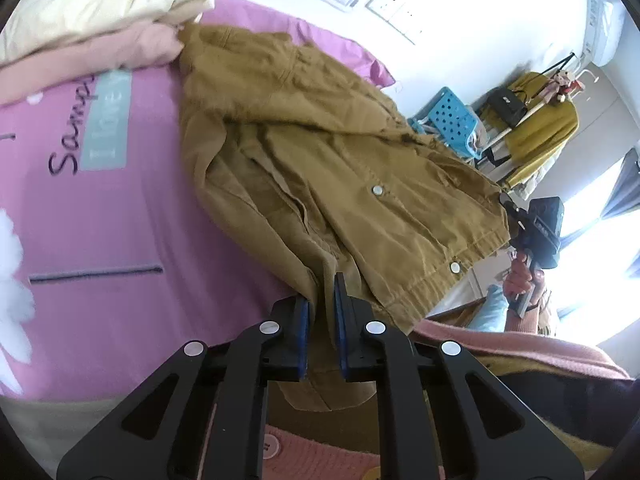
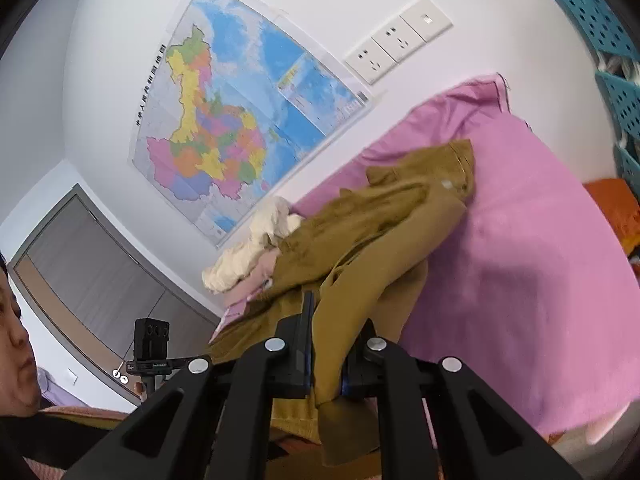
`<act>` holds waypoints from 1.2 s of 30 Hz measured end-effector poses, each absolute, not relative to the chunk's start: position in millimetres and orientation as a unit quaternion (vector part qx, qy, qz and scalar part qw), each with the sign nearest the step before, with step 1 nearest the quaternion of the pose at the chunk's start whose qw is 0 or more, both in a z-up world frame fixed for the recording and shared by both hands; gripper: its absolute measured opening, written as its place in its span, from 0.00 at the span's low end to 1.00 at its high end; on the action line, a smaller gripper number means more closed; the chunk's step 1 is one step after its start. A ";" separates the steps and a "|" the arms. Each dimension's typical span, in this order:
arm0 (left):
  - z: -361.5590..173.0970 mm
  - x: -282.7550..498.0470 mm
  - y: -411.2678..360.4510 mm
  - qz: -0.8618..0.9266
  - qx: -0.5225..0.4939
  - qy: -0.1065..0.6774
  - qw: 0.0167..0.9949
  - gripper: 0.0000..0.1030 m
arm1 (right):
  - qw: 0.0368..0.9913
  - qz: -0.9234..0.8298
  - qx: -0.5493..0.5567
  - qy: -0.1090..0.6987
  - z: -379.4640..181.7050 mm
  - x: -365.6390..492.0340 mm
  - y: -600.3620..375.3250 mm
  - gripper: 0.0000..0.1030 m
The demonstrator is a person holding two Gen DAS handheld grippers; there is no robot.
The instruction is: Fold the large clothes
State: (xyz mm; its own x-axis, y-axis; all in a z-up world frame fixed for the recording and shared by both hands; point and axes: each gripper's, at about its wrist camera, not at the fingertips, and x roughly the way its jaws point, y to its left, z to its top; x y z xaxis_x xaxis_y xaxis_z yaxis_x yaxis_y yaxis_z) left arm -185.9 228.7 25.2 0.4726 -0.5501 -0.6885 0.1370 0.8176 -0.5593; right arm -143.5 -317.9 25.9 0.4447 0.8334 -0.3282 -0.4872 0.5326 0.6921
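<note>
A mustard-brown jacket [image 1: 328, 168] with metal snap buttons lies rumpled on a pink bed sheet [image 1: 100, 220]. My left gripper [image 1: 322, 300] is shut on the jacket's near hem, with fabric pinched between the blue pads. In the left wrist view my right gripper [image 1: 516, 216] holds the jacket's far hem corner, lifted off the bed. In the right wrist view my right gripper [image 2: 328, 344] is shut on a fold of the jacket [image 2: 380, 240], which hangs over the pink sheet [image 2: 520, 220].
Folded cream and pink clothes [image 1: 92, 20] are stacked at the bed's far corner. A blue perforated rack [image 1: 452, 116] and a clothes stand with a yellow garment [image 1: 536, 120] stand beside the bed. A map [image 2: 240, 112] and wall sockets [image 2: 396, 40] hang on the wall.
</note>
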 end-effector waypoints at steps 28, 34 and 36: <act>74.8 -153.3 202.9 -0.141 -0.060 0.469 0.870 0.11 | 0.819 0.396 0.258 0.325 73.4 -79.0 -288.7 0.10; 80.8 -148.5 206.6 -0.144 -0.057 0.466 0.871 0.12 | 0.819 0.393 0.261 0.325 76.1 -71.8 -286.7 0.10; 81.7 -147.1 207.2 -0.145 -0.058 0.466 0.871 0.12 | 0.820 0.393 0.261 0.324 77.2 -69.7 -285.1 0.10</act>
